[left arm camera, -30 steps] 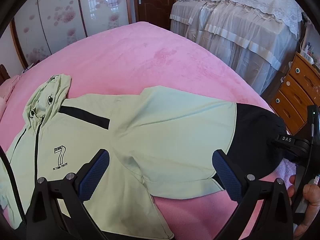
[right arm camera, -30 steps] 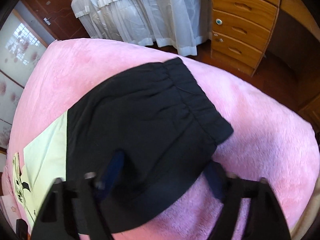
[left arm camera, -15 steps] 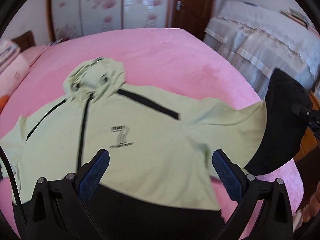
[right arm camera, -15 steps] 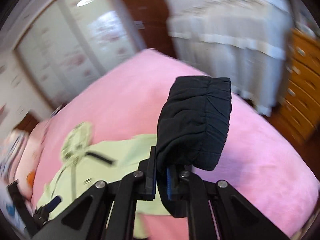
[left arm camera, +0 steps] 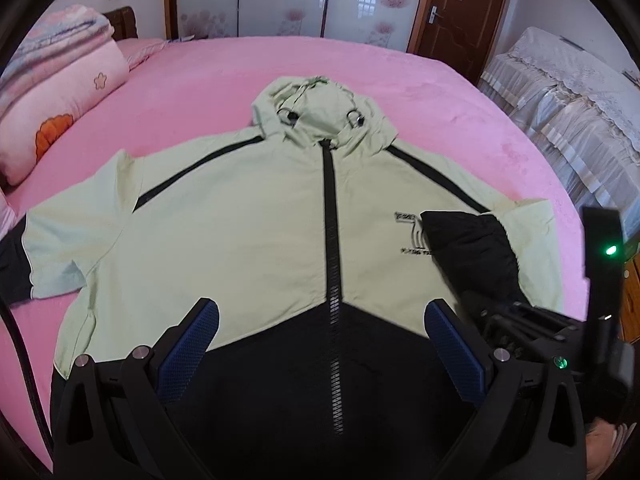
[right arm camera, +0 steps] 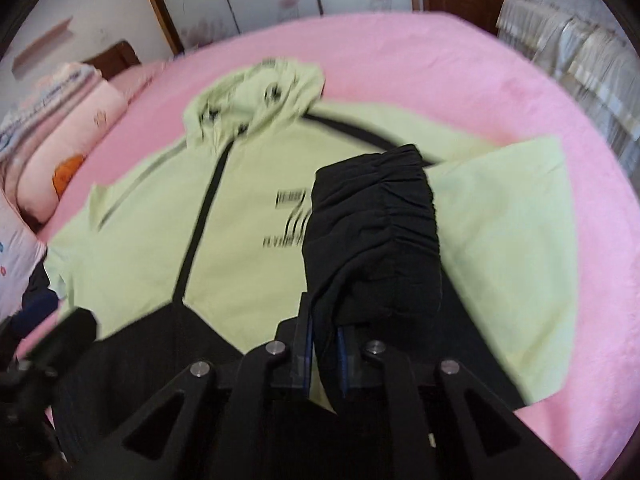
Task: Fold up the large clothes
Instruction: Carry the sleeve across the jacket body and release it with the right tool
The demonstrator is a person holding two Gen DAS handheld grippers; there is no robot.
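Observation:
A light green hooded jacket [left arm camera: 256,232] with black lower half and black zip lies face up on the pink bed; it also shows in the right wrist view [right arm camera: 248,216]. My right gripper [right arm camera: 323,354] is shut on the jacket's black sleeve cuff [right arm camera: 372,232] and holds it folded over the chest, beside the printed "7". That cuff [left arm camera: 472,248] and the right gripper body show in the left wrist view at the right. My left gripper [left arm camera: 320,344] is open and empty above the jacket's black hem. The other sleeve [left arm camera: 44,248] lies spread out to the left.
The pink bed [left arm camera: 200,80] fills the view. A rolled pink quilt [left arm camera: 60,92] lies at the head end, left. A second bed with white lace cover [left arm camera: 568,104] stands to the right, a brown door [left arm camera: 460,8] behind, and wooden drawers at the far right edge.
My right gripper has lifted the black cuff off the bed and carried it leftward over the jacket's chest. My left gripper has swung to face the jacket's middle, still open.

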